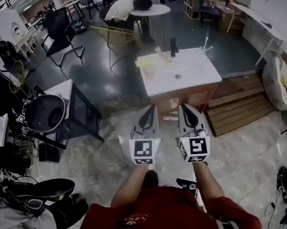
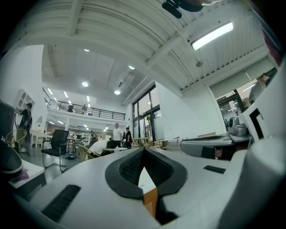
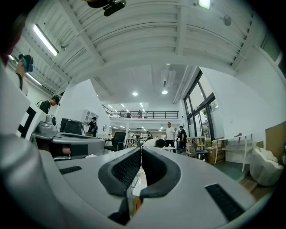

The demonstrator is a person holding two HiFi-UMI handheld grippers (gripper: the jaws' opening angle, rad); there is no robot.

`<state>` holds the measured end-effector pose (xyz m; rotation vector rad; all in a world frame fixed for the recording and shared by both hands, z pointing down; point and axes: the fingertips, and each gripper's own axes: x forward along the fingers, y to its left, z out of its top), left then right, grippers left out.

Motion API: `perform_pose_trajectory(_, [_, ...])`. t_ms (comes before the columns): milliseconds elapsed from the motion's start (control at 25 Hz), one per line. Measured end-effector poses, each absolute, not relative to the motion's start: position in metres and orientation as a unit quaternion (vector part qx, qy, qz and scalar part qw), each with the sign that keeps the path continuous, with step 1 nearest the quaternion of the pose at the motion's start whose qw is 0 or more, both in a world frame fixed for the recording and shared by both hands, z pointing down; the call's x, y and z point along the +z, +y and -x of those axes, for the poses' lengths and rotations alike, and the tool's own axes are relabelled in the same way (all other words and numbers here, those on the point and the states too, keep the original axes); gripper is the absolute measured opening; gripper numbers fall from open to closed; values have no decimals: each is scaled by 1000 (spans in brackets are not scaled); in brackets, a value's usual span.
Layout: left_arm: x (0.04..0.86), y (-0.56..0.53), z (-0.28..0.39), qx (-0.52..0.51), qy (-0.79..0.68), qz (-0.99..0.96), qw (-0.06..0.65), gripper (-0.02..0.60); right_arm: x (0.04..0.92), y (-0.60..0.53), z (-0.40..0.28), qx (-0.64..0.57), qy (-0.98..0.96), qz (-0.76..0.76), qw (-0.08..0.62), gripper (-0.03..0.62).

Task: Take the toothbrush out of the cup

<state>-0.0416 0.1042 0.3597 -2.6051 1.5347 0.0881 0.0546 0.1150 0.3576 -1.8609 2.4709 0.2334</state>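
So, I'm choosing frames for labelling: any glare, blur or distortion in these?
Head view: sharp, white sink counter bright but readable. Left gripper view: strong fisheye bend, ceiling light strip glares. Right gripper view: same bend, black corners.

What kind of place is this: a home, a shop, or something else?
Most likely a big open office or lab hall, not a home. A white washbasin unit stands alone by a wooden platform, an office chair and a round table stand nearby, and a railed upper gallery shows behind.
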Motion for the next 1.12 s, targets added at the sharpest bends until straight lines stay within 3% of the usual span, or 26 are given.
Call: perform_pose_trajectory(1120, [371, -83, 99, 39, 476, 878, 43, 29, 368, -62, -6, 79, 766, 638, -3, 28])
